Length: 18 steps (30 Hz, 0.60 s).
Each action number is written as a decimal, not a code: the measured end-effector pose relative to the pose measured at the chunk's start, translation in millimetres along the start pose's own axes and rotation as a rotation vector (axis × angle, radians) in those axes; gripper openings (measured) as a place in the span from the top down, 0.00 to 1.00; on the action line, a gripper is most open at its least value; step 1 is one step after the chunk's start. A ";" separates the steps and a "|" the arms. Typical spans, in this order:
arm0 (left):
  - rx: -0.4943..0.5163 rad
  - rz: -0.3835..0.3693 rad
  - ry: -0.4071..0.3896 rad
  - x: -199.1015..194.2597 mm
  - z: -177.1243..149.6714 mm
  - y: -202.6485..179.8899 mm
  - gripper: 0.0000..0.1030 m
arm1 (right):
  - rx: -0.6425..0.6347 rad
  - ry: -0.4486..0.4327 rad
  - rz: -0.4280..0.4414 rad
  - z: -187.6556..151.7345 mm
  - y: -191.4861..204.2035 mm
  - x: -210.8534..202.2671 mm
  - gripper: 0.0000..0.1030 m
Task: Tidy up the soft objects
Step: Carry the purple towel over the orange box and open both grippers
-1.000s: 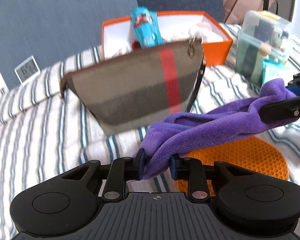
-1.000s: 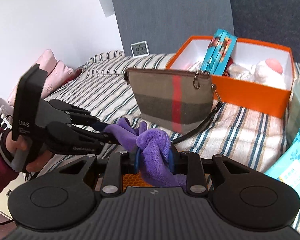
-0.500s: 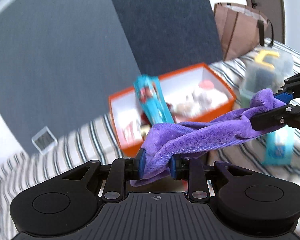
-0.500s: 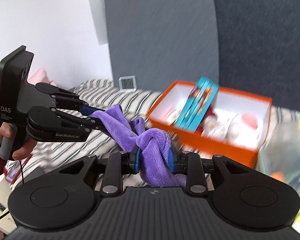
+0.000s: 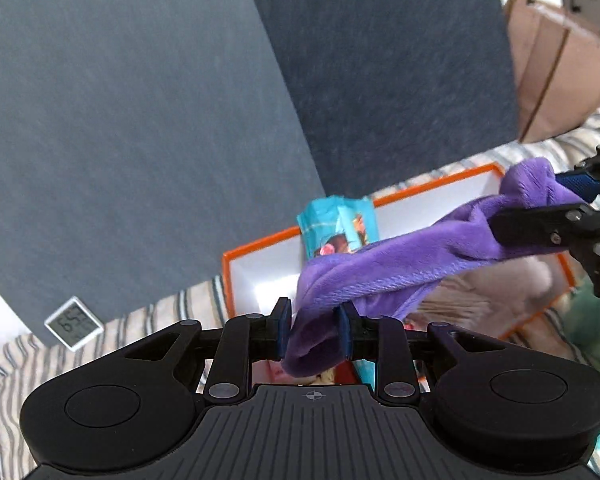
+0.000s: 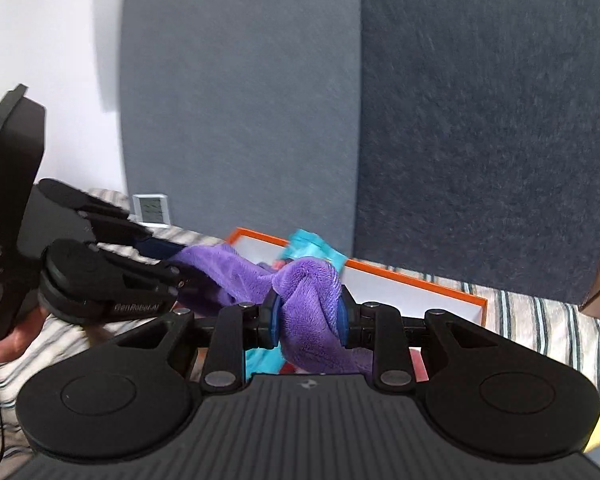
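From the left wrist, the left claw (image 5: 314, 332) pinches one end of the purple cloth (image 5: 400, 264), which stretches above the orange box (image 5: 236, 276) to the right claw (image 5: 556, 204). From the right wrist, the right claw (image 6: 308, 316) is narrowly parted, clamping the cloth's bunched other end over the box (image 6: 420, 284) on the striped bed (image 6: 548, 324).

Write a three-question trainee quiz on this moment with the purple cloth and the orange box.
1. True or false: the purple cloth is clamped by the left gripper only.
2. What does the cloth hang over? A) orange box B) thermometer C) brown paper bag
3. Fill in: the packet standing in the box is ____ coloured.

Key: 1 false, the right gripper grips the other end; 2 A; 3 turquoise packet.
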<state>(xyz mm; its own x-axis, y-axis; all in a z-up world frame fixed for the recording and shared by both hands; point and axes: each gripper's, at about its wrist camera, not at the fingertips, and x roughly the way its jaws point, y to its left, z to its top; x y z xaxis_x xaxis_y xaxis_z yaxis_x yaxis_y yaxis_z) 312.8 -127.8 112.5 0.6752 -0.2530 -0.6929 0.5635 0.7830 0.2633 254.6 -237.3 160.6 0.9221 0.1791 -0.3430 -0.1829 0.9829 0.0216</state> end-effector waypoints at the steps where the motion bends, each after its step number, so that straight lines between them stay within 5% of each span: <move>1: -0.005 0.001 0.019 12.4 1.7 0.3 0.30 | 0.015 0.016 -0.012 0.9 -4.7 13.0 0.69; 6: -0.063 -0.004 0.102 57.2 5.4 4.7 0.30 | 0.076 0.118 -0.061 -4.8 -20.0 70.5 0.69; 9: -0.100 -0.037 0.124 62.5 1.5 9.2 0.16 | 0.087 0.208 -0.088 -15.3 -22.8 99.3 0.68; 10: -0.108 -0.058 0.119 60.2 0.1 10.6 0.00 | 0.085 0.230 -0.101 -19.6 -23.3 106.4 0.66; 12: -0.118 -0.078 0.080 51.9 -3.6 16.8 0.00 | 0.077 0.256 -0.122 -30.7 -19.7 111.2 0.63; 15: -0.124 -0.141 0.056 34.3 -7.7 29.0 0.00 | 0.088 0.257 -0.127 -32.4 -19.5 106.4 0.50; 18: -0.145 -0.122 0.040 18.0 -10.9 38.8 0.00 | 0.105 0.252 -0.132 -25.5 -21.1 95.4 0.33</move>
<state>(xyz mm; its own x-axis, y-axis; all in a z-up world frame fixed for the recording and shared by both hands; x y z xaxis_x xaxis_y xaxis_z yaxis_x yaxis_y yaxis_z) 341.6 -95.8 103.0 0.5853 -0.3306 -0.7404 0.5638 0.8222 0.0786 337.7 -242.0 103.4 0.8195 0.0463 -0.5712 -0.0186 0.9984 0.0542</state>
